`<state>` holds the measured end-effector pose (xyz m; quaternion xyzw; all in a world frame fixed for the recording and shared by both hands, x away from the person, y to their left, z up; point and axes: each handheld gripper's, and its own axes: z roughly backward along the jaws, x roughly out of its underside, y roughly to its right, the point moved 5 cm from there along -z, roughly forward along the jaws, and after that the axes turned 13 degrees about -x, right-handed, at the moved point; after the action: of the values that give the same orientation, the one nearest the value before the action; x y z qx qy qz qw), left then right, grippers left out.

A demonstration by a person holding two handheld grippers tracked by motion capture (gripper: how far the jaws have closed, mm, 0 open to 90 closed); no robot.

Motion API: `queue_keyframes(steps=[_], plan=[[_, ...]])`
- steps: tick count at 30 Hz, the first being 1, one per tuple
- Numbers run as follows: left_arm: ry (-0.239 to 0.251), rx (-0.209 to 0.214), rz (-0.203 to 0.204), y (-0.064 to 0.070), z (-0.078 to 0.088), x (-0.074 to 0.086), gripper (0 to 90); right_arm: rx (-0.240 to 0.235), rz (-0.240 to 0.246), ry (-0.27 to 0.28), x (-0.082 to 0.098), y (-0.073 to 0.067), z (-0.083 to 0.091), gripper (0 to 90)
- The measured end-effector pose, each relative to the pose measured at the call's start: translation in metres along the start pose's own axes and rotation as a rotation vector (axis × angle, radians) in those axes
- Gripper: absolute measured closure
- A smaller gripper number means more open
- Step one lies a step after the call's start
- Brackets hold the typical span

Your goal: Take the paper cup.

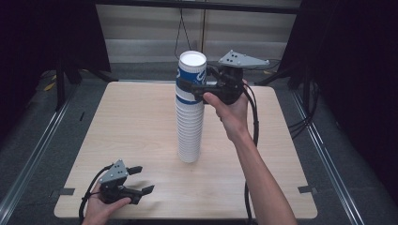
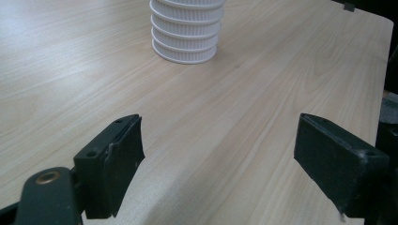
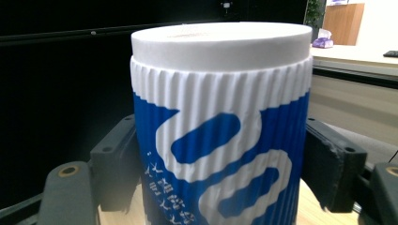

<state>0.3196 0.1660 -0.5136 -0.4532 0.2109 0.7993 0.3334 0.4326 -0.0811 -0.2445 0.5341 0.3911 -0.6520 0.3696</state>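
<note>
High view: top cup [image 1: 192, 71] of tall cup stack [image 1: 190, 126], clamped by right gripper [image 1: 197, 86].
Right gripper jaws closed against both sides of the blue-and-white cup, hand [image 1: 231, 110] behind. Left gripper [image 1: 142, 179] low over the table [image 1: 141, 122] near its front edge, jaws spread wide, holding nothing; stack base well ahead of them.

Parts hidden or cut off
In the left gripper view the cup stack [image 2: 187, 30] is cut by the top edge, leaving just its lowest rims; in the right gripper view the top cup [image 3: 220, 126] runs off the bottom edge, its small blue print at lower centre is too blurred to read, and it hides the inner faces of the right gripper [image 3: 220, 164] jaws beside it
</note>
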Motion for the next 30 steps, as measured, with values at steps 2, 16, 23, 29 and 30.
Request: queue_keyframes(steps=[2,16,23,29,30], plan=[[0.001,0.003,0.001,0.000,0.000,0.000,15.9,0.001,0.005,0.006,-0.001,-0.001,0.000,23.1],[-0.003,-0.002,0.002,0.000,0.000,0.000,15.9,-0.002,0.002,0.067,-0.010,-0.002,0.001,23.2],[-0.004,-0.003,0.001,0.000,0.000,0.001,15.9,0.010,0.006,0.094,-0.015,-0.003,0.000,23.3],[-0.006,-0.002,0.002,0.000,0.000,0.001,15.9,0.011,-0.012,0.129,-0.017,-0.001,0.002,23.5],[-0.006,-0.003,0.003,0.000,0.000,0.001,15.9,0.008,-0.012,0.135,-0.019,-0.001,0.002,23.5]])
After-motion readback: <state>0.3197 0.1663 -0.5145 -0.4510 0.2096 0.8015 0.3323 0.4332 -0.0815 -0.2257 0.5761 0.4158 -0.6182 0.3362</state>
